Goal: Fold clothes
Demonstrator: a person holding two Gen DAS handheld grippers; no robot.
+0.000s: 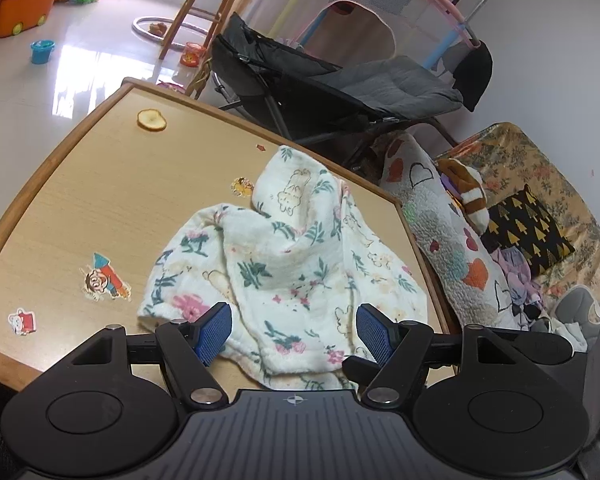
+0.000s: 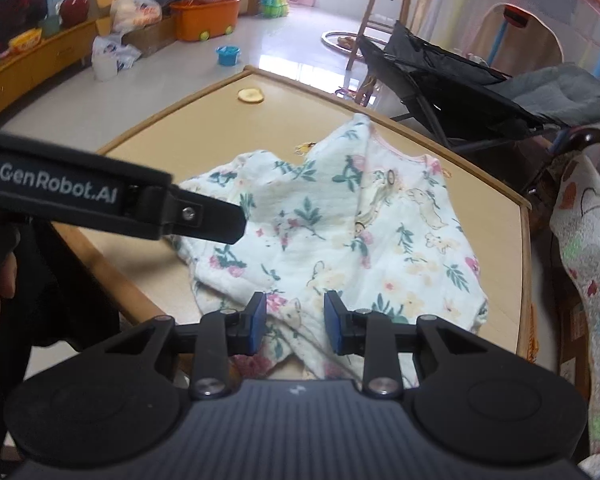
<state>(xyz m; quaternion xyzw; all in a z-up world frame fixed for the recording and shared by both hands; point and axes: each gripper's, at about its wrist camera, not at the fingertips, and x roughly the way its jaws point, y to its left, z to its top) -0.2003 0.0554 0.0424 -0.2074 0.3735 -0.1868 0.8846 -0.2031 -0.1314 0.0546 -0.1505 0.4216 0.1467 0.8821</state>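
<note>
A crumpled floral garment (image 1: 288,264) lies on the wooden table (image 1: 80,184). The left tool (image 1: 294,330) hovers over its near edge, jaws wide apart; the right tool (image 2: 295,322) stands part-open astride a fold, pads not pressing.

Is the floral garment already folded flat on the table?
No, the floral garment lies crumpled in a bunched heap on the table, with raised folds and uneven edges.

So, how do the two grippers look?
Both are matte black plastic with ribbed bodies, round side discs and silver screws. The left gripper and the right gripper carry blue textured pads. The left one's side bears white "GenRobot.AI" lettering.
</note>
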